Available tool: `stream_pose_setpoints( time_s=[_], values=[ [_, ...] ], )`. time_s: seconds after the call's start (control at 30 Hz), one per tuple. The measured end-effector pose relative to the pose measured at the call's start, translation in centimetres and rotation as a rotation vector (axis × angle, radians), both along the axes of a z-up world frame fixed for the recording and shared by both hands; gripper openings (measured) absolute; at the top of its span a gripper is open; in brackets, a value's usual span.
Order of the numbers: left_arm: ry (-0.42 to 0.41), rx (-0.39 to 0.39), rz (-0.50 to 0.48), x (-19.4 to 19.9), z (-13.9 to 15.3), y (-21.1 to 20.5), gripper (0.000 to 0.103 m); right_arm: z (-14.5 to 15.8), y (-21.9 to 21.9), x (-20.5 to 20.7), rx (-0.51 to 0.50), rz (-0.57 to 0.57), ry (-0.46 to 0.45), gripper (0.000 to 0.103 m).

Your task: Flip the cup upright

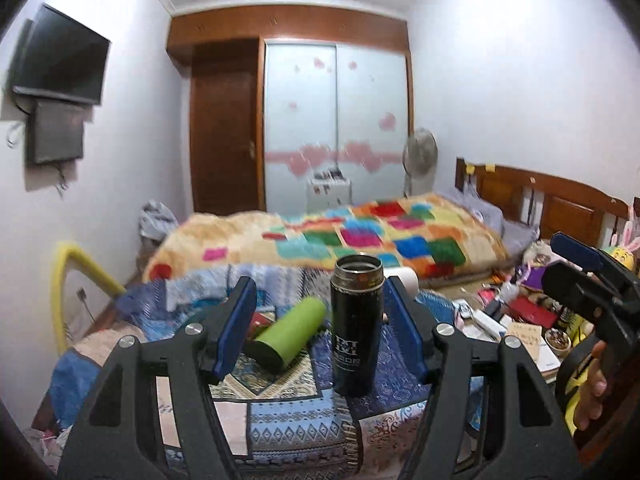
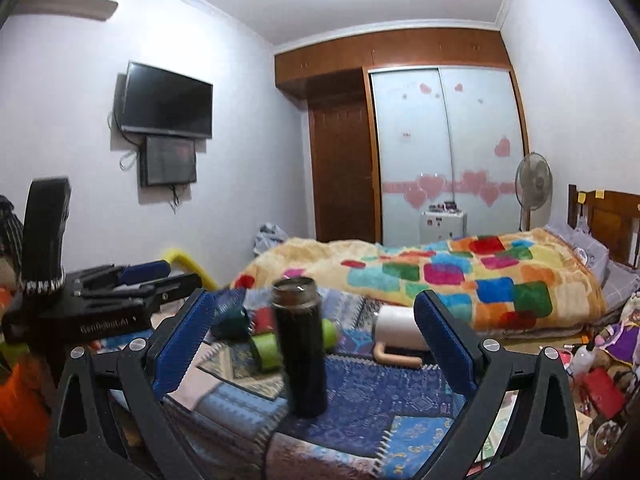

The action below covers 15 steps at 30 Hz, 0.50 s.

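Observation:
A black cup (image 1: 355,326) with a steel rim stands upright, mouth up, on a patterned blue cloth (image 1: 296,416). It also shows in the right wrist view (image 2: 301,344). My left gripper (image 1: 322,326) is open, its blue pads on either side of the cup, not touching. My right gripper (image 2: 316,338) is open and empty, with the cup between its fingers but farther out. The right gripper also shows at the right edge of the left wrist view (image 1: 588,280). A green cup (image 1: 286,334) lies on its side left of the black one.
A white mug (image 2: 400,330) with a beige handle lies on its side behind the black cup. A bed with a colourful blanket (image 1: 340,236) is beyond. Clutter (image 1: 516,316) covers the right side. A yellow tube (image 1: 76,276) stands at left.

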<state>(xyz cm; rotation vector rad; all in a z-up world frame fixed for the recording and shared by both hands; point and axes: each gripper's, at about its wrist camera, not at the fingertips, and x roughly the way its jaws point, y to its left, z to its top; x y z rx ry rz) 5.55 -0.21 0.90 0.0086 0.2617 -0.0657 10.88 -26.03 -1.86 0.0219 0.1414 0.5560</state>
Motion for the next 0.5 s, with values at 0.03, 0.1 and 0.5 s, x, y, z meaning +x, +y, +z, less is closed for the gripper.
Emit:
stream_pose_setpoints(
  time_s=[0.03,0.1,0.5],
  values=[
    [-0.017,-0.005,0.003,-0.9,0.1,0.1,0.065,0.1,0.2,-0.5,0.004,0.001,-0.007,0.100],
    [-0.043,-0.011,0.011,-2.2,0.1,0.2,0.067,0.4,0.4,-1.5,0.015,-0.001,-0.021,0.100],
    [-0.131,-0.023,0.057,-6.3,0.1,0.2,0.098,0.3,1.2,-4.7,0.025,-0.037,-0.063,0.103]
  ],
)
